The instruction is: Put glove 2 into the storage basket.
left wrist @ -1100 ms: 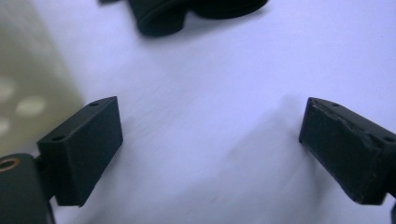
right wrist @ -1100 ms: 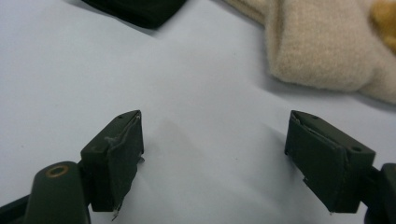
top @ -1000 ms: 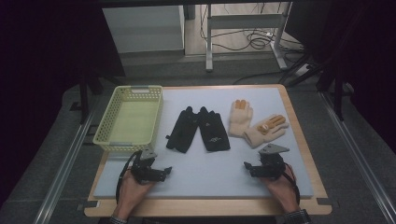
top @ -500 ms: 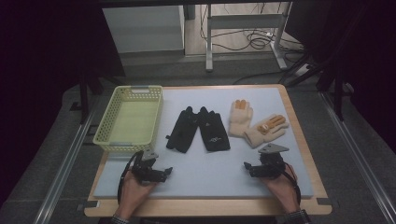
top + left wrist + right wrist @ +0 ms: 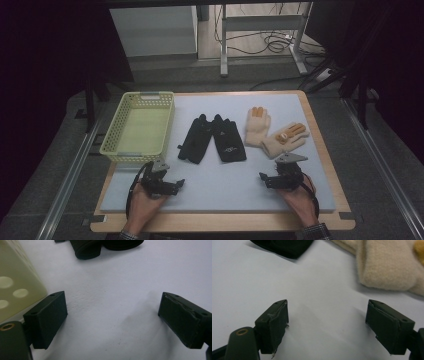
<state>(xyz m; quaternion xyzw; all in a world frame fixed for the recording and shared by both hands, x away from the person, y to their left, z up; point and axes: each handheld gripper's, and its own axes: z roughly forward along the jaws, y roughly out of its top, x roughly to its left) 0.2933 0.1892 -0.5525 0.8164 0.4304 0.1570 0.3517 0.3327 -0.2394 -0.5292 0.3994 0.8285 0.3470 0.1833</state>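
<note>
1. Covering the wooden table [image 5: 327, 165] is a pale grey mat [image 5: 235, 185]; the room beyond is dim, with grey floor, cables and a metal frame at the back.
2. On the mat's left edge sits a yellow-green perforated basket [image 5: 116, 149].
3. Compared with the 2 earlier frames, nothing on the mat has shifted, and both hands rest where they were at the near edge.
4. The left gripper [image 5: 176, 184] lies low just in front of the basket's near corner, jaws spread wide with bare mat between them.
5. The right gripper [image 5: 263, 179] sits just in front of the cream gloves, jaws likewise spread apart on nothing.
6. The black gloves [image 5: 214, 139] lie flat mid-mat, side by side and touching, long axes running away from the person, fingers pointing to the far edge.
7. The cream gloves [image 5: 272, 132] lie to their right, overlapping; 1 points its orange-tipped fingers away, the other angles toward the far right.
</note>
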